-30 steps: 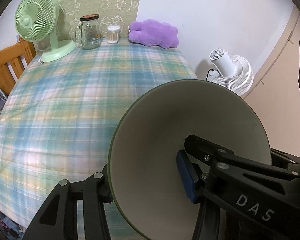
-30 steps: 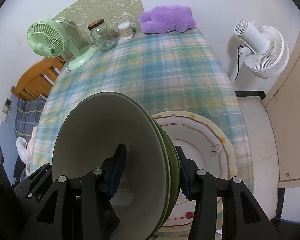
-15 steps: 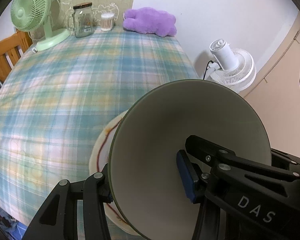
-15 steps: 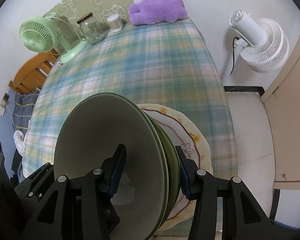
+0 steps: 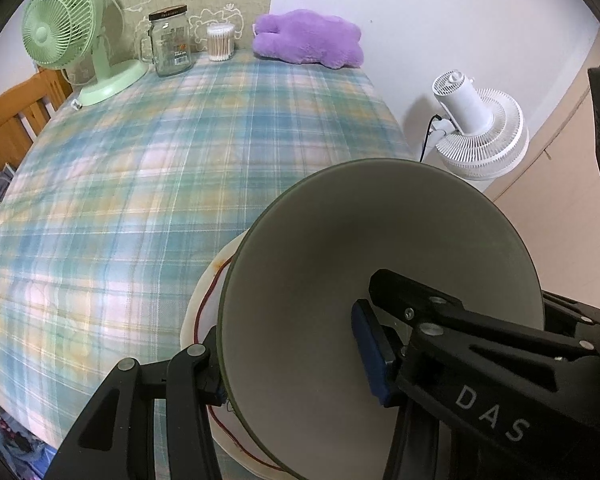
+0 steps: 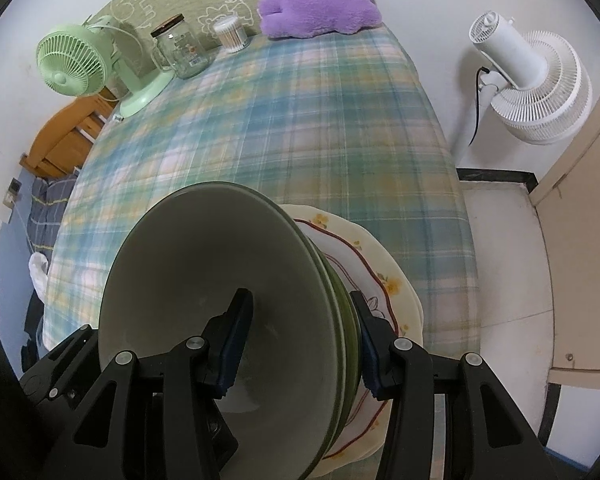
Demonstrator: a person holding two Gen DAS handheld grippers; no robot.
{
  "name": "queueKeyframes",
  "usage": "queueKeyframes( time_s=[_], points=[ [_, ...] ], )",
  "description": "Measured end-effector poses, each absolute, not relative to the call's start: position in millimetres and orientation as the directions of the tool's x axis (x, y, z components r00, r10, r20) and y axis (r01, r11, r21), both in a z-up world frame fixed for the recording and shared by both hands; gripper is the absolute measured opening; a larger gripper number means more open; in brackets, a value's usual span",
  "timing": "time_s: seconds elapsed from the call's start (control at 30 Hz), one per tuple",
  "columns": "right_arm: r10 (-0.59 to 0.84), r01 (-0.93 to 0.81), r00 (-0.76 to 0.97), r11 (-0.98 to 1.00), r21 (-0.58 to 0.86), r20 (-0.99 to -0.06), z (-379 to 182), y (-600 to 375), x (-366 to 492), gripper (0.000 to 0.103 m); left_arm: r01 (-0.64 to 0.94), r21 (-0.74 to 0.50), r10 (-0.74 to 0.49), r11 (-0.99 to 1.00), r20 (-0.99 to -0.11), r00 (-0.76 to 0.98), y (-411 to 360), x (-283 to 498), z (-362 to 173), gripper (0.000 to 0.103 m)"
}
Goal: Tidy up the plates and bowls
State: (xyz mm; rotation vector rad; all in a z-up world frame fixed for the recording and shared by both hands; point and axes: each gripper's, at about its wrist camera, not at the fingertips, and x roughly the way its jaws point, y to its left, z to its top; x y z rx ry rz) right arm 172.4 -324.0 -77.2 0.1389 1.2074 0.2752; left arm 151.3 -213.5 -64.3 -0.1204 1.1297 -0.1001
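A: What do I have at the far left?

B: From my left wrist view, a pale green desk fan (image 5: 66,36) stands at the far left corner of the table (image 5: 148,184), which is covered in a blue, green and yellow plaid cloth. To its right are a glass jar with a dark lid (image 5: 171,42), a small tub of cotton swabs (image 5: 221,42) and a purple plush cushion (image 5: 310,40), all along the wall. Off the table's right edge stands a white floor fan (image 5: 480,136).

A: And the dishes?

B: My left gripper (image 5: 296,364) is clenched on a stack of grey-green bowls (image 5: 380,280), tilted on edge, one finger outside the wall and the blue-padded finger inside. In the right wrist view my right gripper (image 6: 300,344) clamps the same stack of grey-green bowls (image 6: 204,280) from the other side, one pad inside, one against the outer wall. I can see at least two nested rims, though I cannot count them for certain.

A: Where is the stack?

B: Over the near right part of the table, directly above a cream plate with a red line and yellow flowers (image 6: 372,264) lying flat there. Whether the bowls touch the plate, I cannot tell.
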Motion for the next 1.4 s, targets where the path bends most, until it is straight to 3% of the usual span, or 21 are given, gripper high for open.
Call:
queueKeyframes(
  time_s=[0.23, 0.37, 0.5, 0.6, 1.07, 1.4],
  points=[
    [0.306, -0.133, 0.333, 0.952, 0.277, -0.892, -79.9, -330.9, 168.3, 0.052, 0.006, -0.084, -0.078, 0.996, -0.904, 0.42, -218.3, 147.3, -63.4, 0.062],
    [0.263, -0.093, 0.349, 0.965, 0.246, -0.899, -79.0, -334.4, 163.2, 0.061, 0.007, -0.045, -0.044, 0.999, -0.913, 0.404, -221.4, 145.5, -61.5, 0.065],
    [0.247, -0.072, 0.371, 0.969, 0.238, -0.895, -74.9, -337.1, 159.1, 0.073, -0.009, -0.003, 0.001, 1.0, -0.908, 0.418, -214.1, 141.8, -52.7, 0.085],
    [0.232, -0.064, 0.406, 0.972, 0.226, -0.884, -67.7, -339.0, 154.3, 0.076, 0.008, -0.002, -0.006, 1.0, -0.893, 0.45, -211.7, 139.1, -44.3, 0.093],
    [0.011, 0.038, 0.622, 0.998, 0.044, -0.783, 1.2, -312.7, 125.2, 0.076, 0.088, -0.035, -0.083, 0.995, -0.78, 0.62, -169.1, 129.7, 8.6, 0.093],
    [-0.002, 0.063, 0.697, 0.996, 0.059, -0.717, 24.3, -238.8, 98.6, 0.076, 0.078, -0.035, -0.079, 0.996, -0.726, 0.683, -80.4, 109.8, 18.3, 0.093]
  ],
)
